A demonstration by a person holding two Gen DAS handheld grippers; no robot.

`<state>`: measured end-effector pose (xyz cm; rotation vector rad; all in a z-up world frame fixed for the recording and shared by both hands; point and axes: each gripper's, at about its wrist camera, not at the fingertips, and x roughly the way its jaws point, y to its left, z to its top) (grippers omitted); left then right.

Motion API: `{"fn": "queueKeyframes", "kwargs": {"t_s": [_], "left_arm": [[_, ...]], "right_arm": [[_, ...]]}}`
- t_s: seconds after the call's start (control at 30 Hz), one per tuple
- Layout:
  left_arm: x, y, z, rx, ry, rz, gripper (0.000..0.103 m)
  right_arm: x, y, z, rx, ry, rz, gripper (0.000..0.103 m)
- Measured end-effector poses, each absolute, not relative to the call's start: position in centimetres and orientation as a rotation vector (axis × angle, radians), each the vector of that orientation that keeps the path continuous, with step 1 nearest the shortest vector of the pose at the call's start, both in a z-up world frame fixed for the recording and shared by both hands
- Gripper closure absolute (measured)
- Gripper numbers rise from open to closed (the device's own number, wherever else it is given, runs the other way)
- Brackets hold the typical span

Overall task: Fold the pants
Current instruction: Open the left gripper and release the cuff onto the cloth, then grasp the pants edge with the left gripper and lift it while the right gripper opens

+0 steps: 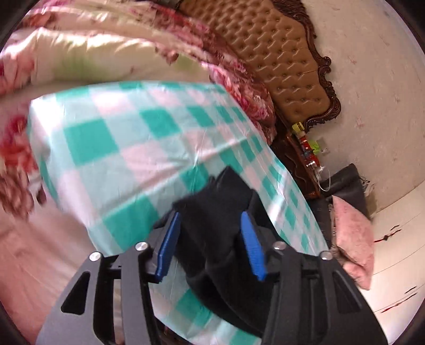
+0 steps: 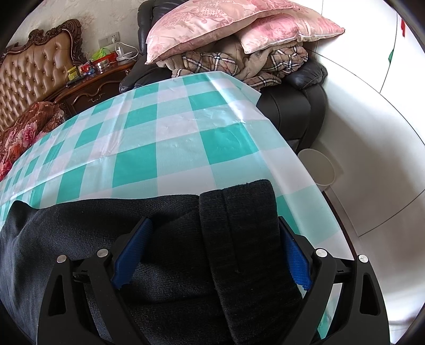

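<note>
The pants point(image 2: 79, 225) are dark grey knit and lie on a green-and-white checked cloth point(image 2: 186, 132). In the right wrist view a folded band of the pants point(image 2: 239, 225) runs up between the blue fingers. My right gripper point(image 2: 213, 220) stands open wide over it, one finger on the flat cloth of the pants, the other at the band's right edge. In the blurred left wrist view my left gripper point(image 1: 211, 215) is shut on a bunched black part of the pants point(image 1: 217, 191), which sticks up past the fingertips above the checked cloth point(image 1: 119, 148).
A tufted brown headboard point(image 1: 292, 66) and a floral quilt point(image 1: 79, 53) lie beyond the cloth. Pink pillows point(image 2: 225, 24) and a plaid blanket point(image 2: 225, 63) are piled on a black leather chair point(image 2: 292, 106). A wooden nightstand point(image 2: 93, 87) and a white bin point(image 2: 318, 167) stand nearby.
</note>
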<state>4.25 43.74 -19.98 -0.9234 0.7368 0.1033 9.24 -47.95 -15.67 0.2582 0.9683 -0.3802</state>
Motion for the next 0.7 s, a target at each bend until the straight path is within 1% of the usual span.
{"fn": "queueKeyframes", "kwargs": {"t_s": [0.1, 0.17, 0.2, 0.3, 0.4, 0.47, 0.5, 0.57, 0.6, 0.63, 0.7], "left_arm": [[5.2, 43.0, -22.2, -0.974, 0.774, 0.074, 0.067], [5.5, 42.5, -23.0, -0.992, 0.780, 0.054, 0.076], [5.5, 42.1, -23.0, -0.976, 0.778, 0.066, 0.096], [5.3, 41.2, -21.6, -0.866, 0.761, 0.104, 0.098], [4.3, 40.3, -20.9, -0.809, 0.770, 0.143, 0.098], [4.3, 40.2, -22.2, -0.816, 0.803, 0.144, 0.097], [4.1, 40.5, -22.6, -0.823, 0.797, 0.139, 0.096], [3.6, 40.9, -22.8, -0.843, 0.753, 0.124, 0.083], [3.0, 41.3, -22.5, -0.869, 0.713, 0.124, 0.062], [2.3, 41.7, -21.9, -0.874, 0.671, 0.132, 0.051], [1.3, 42.1, -20.1, -0.809, 0.608, 0.186, 0.051]], "right_arm": [[8.2, -47.4, -14.3, 0.229, 0.891, -0.437, 0.015], [7.2, -45.3, -11.9, 0.137, 0.811, -0.502, 0.016], [7.0, -44.4, -11.0, 0.113, 0.784, -0.487, 0.016], [6.4, -36.4, -6.8, 0.020, 0.711, -0.241, 0.016], [6.1, -26.5, -4.9, -0.057, 0.697, 0.096, 0.014], [6.1, -20.3, -4.8, -0.049, 0.735, 0.306, 0.014], [6.2, -17.8, -5.0, -0.051, 0.754, 0.387, 0.014], [6.5, -11.7, -5.8, -0.057, 0.804, 0.545, 0.014], [6.8, -8.7, -6.3, -0.039, 0.839, 0.611, 0.014], [7.0, -6.7, -6.8, -0.028, 0.871, 0.640, 0.014], [7.1, -3.3, -7.7, -0.031, 0.904, 0.652, 0.014]]}}
